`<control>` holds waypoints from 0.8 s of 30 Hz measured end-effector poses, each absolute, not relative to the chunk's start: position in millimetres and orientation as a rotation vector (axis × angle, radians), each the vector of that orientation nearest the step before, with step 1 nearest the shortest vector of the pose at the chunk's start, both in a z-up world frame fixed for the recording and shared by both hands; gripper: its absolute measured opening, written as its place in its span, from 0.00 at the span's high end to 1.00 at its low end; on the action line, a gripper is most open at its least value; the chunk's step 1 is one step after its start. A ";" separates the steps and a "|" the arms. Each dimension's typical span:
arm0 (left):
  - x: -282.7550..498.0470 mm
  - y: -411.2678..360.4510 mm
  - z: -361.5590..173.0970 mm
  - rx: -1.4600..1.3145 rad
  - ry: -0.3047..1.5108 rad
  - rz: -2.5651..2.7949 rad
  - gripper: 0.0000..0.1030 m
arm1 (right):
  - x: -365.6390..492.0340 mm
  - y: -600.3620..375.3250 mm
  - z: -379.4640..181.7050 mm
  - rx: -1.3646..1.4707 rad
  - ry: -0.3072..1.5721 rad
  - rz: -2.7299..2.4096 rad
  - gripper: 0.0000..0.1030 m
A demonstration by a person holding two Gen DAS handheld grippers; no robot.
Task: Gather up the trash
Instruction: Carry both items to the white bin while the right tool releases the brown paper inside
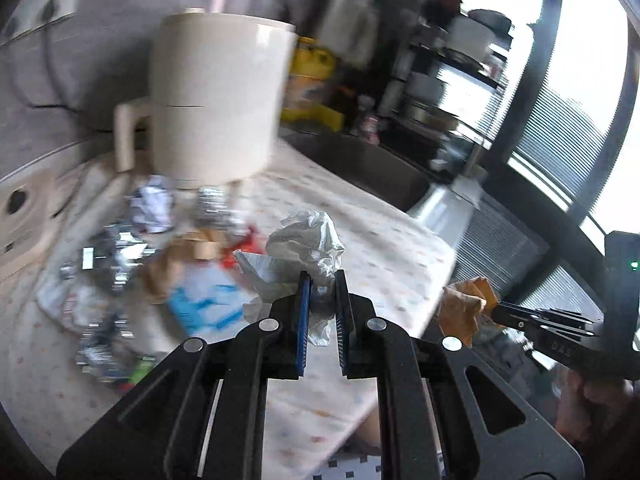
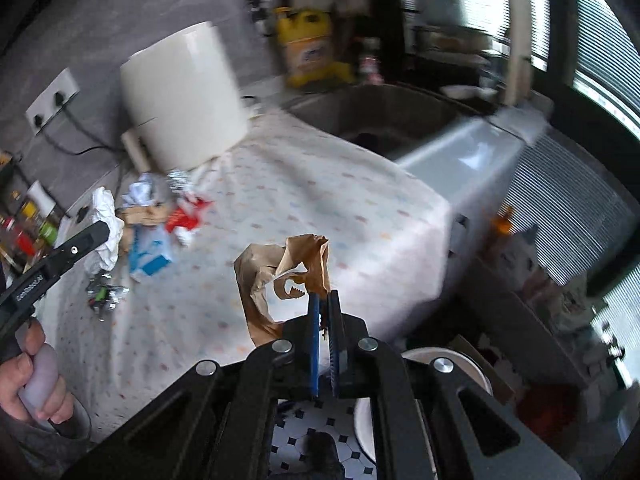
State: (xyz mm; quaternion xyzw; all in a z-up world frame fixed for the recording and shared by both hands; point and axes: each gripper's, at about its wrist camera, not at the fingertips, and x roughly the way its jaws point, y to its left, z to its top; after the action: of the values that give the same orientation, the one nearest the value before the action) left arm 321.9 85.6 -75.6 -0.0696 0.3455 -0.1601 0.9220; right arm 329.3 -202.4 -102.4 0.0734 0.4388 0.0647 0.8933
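Note:
My left gripper is shut on a crumpled white tissue and holds it above the cloth-covered table. My right gripper is shut on a torn piece of brown paper near the table's front edge; the paper also shows in the left wrist view. A pile of trash lies on the table's left part: foil scraps, a blue and white wrapper, a red wrapper and crumpled paper.
A tall cream appliance with a handle stands at the table's back. A sink and a yellow detergent jug are behind on the right. A white round bin sits on the tiled floor below the table edge.

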 end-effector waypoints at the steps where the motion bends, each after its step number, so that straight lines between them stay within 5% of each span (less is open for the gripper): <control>1: 322.0 78.4 -76.6 -0.137 0.714 -0.343 0.88 | 326.4 -209.5 -104.6 0.160 0.915 0.121 0.95; 13: 308.7 -14.4 -91.5 -0.080 0.785 -0.485 0.88 | 281.4 -296.1 -139.6 0.226 0.991 -0.013 0.91; 15: 306.5 -27.2 -95.7 -0.067 0.800 -0.504 0.88 | 275.4 -307.5 -147.8 0.250 1.010 -0.028 0.75; 17: 304.7 -37.3 -101.5 -0.057 0.821 -0.518 0.88 | 267.4 -316.5 -149.5 0.270 1.002 -0.052 0.44; 24: 293.0 -81.5 -124.6 -0.020 0.898 -0.594 0.88 | 236.6 -352.2 -151.6 0.300 1.006 -0.120 0.39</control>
State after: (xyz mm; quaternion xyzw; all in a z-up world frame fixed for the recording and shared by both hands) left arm 293.0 -81.5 -124.6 -0.0094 0.4275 -0.2829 0.8586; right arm 236.6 -352.2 -151.6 0.1431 0.4800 -0.0574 0.8636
